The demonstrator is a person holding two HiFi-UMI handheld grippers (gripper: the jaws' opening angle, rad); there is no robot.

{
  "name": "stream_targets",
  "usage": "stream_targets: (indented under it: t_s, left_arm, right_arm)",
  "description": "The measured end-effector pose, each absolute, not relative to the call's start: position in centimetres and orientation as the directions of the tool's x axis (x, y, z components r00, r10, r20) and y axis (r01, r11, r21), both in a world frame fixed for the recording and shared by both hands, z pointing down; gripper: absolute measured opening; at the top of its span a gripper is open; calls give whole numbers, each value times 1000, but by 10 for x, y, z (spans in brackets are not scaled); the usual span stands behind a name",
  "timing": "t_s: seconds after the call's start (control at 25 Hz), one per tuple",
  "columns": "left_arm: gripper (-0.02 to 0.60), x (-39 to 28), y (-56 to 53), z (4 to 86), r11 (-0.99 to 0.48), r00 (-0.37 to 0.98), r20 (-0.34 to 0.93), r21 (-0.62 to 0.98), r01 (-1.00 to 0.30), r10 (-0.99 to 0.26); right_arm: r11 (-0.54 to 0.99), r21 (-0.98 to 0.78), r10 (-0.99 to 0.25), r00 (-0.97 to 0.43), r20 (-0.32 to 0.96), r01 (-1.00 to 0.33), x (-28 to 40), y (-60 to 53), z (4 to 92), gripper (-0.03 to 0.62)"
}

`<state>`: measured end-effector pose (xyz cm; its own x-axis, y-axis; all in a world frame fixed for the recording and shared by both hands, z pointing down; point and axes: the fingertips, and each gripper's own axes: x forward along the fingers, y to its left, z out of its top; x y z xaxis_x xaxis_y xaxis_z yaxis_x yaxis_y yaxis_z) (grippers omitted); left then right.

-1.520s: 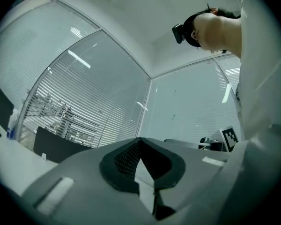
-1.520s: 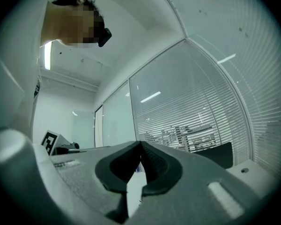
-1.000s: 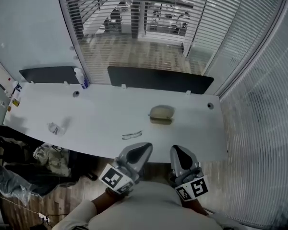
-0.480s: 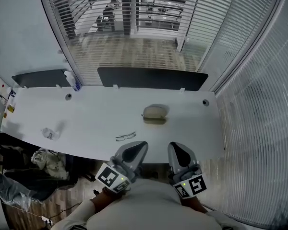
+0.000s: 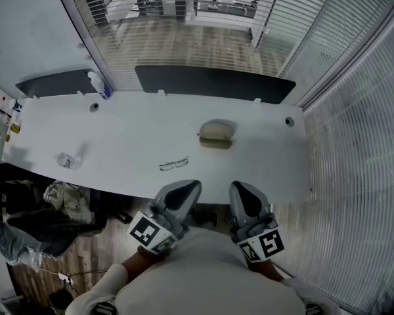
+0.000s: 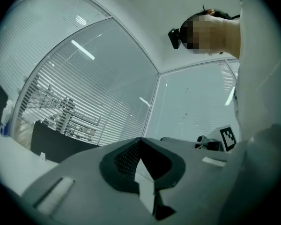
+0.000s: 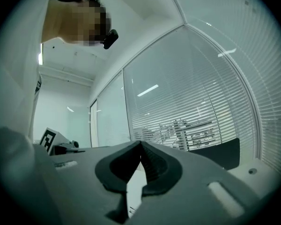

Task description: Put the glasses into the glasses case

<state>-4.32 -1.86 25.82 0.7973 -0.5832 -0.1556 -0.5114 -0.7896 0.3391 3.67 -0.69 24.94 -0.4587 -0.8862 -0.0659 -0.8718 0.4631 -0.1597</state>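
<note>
The thin dark-framed glasses [image 5: 174, 165] lie on the white table [image 5: 262, 169] near its front edge. The beige glasses case [image 5: 216, 131] sits further back and to the right, and I cannot tell whether its lid is up. My left gripper [image 5: 191, 186] and right gripper [image 5: 239, 186] are side by side close to my body, short of the table's edge, both pointing at it. The left gripper [image 6: 140, 139] has its jaws meeting at the tip with nothing in them. The right gripper [image 7: 141, 143] looks the same, shut and empty.
A spray bottle [image 5: 97, 84] stands at the table's back left and a crumpled clear wrapper [image 5: 67, 160] lies at the left. Dark panels [image 5: 213, 84] line the far edge. Bags [image 5: 59, 209] are heaped on the floor at the left. Blinds cover the glass walls behind and to the right.
The head view has shifted, so the table, glasses and case sit a little higher in the picture. Both grippers stay near my body with their jaws unchanged.
</note>
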Motion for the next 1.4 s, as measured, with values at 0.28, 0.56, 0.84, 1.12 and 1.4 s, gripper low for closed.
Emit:
stream_targets:
  t_s: [0.28, 0.56, 0.84, 1.12, 1.4]
  left_arm:
    - [2, -47, -16, 289, -754, 791, -93, 386, -532, -605]
    - [2, -49, -14, 309, -743, 790, -60, 391, -543, -610]
    - [3, -66, -28, 317, -736, 778, -2, 324, -594, -629]
    - [3, -66, -32, 336, -751, 792, 35, 295, -591, -610]
    - [5, -72, -43, 362, -760, 798, 81, 260, -595, -597]
  right_arm:
    - [478, -211, -871, -491, 14, -853, 26, -5, 282, 2]
    - [489, -240, -856, -514, 53, -839, 19, -4, 301, 2]
    - [520, -241, -837, -545, 50, -820, 16, -10, 303, 2]
    - [560, -218, -809, -584, 65, -800, 1, -19, 320, 2]
    - [572, -216, -794, -600, 98, -792, -14, -31, 344, 2]
